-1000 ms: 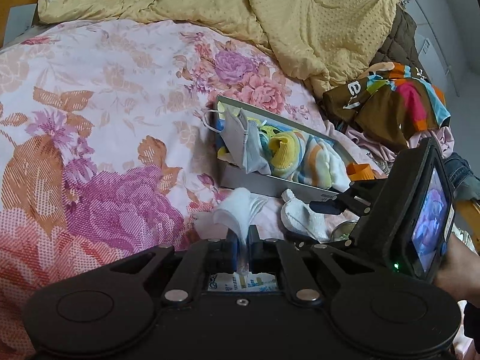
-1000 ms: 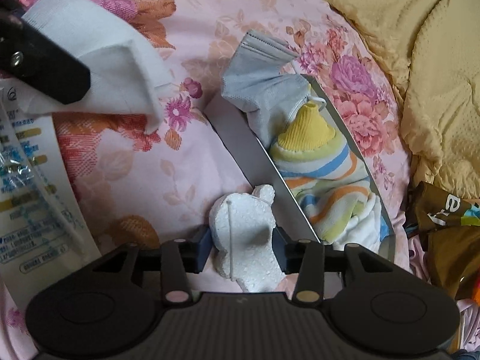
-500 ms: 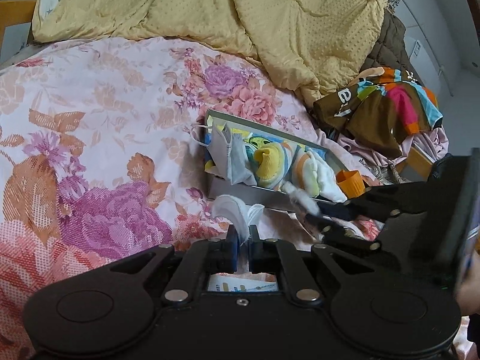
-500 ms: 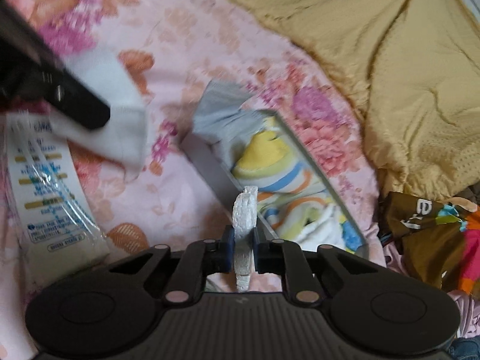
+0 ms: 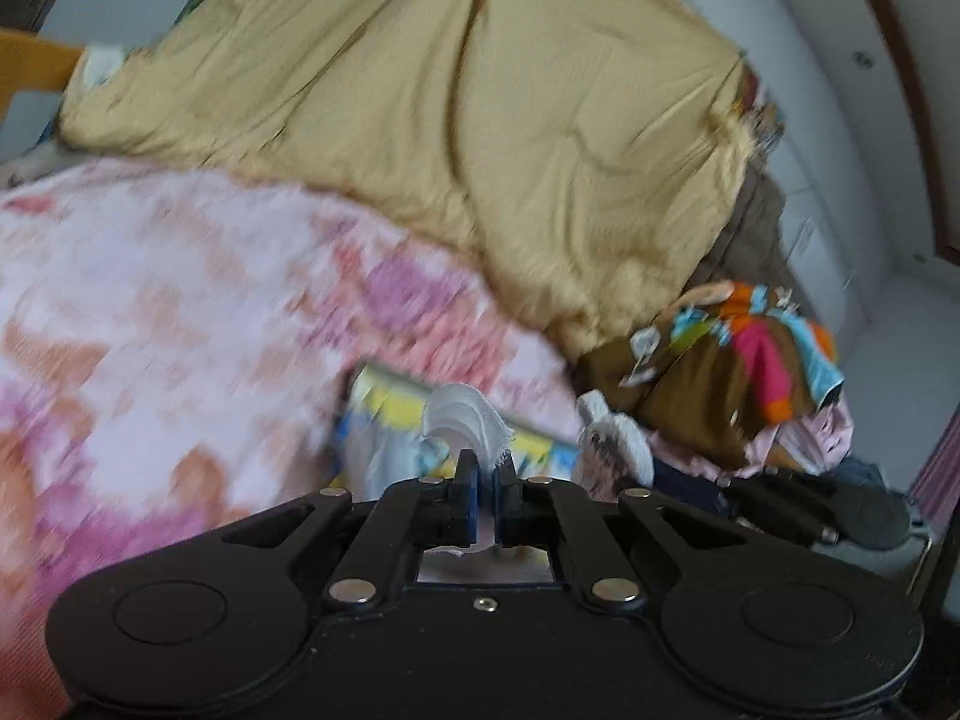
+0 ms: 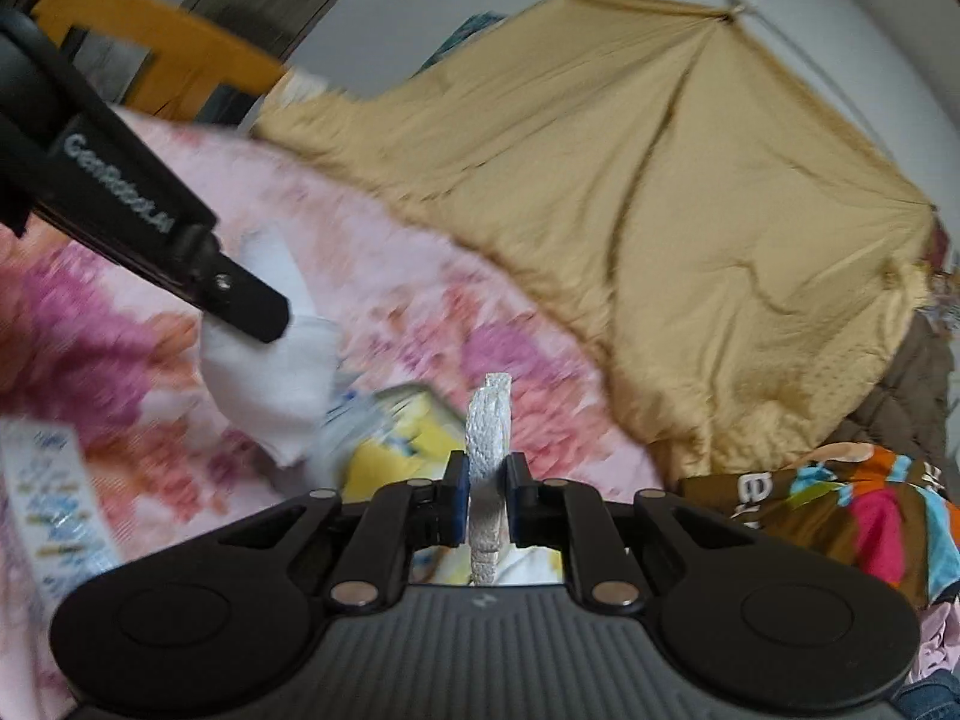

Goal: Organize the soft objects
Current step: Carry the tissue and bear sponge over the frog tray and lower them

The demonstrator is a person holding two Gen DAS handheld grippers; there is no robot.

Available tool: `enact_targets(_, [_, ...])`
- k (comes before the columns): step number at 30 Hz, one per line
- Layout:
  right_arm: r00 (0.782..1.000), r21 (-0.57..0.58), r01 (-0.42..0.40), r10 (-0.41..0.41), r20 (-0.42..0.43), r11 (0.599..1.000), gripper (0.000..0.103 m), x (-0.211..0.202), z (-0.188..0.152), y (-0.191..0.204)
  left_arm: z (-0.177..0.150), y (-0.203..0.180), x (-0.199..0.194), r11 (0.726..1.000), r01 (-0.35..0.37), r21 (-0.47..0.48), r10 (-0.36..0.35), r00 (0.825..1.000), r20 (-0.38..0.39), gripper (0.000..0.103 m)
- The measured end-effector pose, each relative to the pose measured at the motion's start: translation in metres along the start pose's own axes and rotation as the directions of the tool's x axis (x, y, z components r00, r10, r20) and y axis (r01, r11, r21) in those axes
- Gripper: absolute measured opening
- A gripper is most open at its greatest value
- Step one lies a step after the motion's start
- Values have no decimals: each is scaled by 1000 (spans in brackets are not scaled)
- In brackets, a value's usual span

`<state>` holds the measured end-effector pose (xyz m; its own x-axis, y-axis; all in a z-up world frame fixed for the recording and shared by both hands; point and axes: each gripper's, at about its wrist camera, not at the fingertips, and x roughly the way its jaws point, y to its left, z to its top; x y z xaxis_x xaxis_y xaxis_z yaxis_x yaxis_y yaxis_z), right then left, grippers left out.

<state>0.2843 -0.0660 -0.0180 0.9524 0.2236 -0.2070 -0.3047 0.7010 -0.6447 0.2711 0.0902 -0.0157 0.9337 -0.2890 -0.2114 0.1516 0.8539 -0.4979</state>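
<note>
My left gripper (image 5: 486, 468) is shut on a white folded tissue (image 5: 465, 423), held above the bed; the tissue also shows in the right wrist view (image 6: 270, 360). My right gripper (image 6: 486, 474) is shut on a white foam piece (image 6: 489, 438), seen edge-on and upright. In the left wrist view the foam piece (image 5: 618, 444) shows just right of the tissue. Below both lies the grey tray (image 5: 384, 396) holding a grey face mask and striped yellow socks (image 6: 396, 450), blurred by motion.
A floral pink bedsheet (image 5: 150, 330) covers the bed. A yellow quilt (image 5: 480, 150) is heaped at the back. A pile of brown and multicoloured clothes (image 5: 738, 384) lies at the right. A printed plastic packet (image 6: 54, 510) lies at the left.
Both grippers have lifted and tilted upward with their loads; the tray now sits lower in both views. The foam piece stays edge-on between the right fingers.
</note>
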Motion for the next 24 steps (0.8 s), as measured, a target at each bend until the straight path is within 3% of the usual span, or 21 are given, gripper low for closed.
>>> enact_targets(7, [996,104,82,-84,22,991,13,30,-2,-35,17,-10,60,999,37,39,-38,998,42,4])
enact_targets(13, [995,183,92,-83,-59,979,13,63,-22,-54,19,-4,114,997,66,42,-66,998,-12,4])
enact_targets(17, [992,205,92,-71,-108,974,14,85,-31,-54,10,16,132,996,72,-43,-75,996,-56,4])
enact_targets(24, [990,165,63,-42,-131,984,15,113,-29,-34,6,43,156,995,8,-100,-17,996,-88,4])
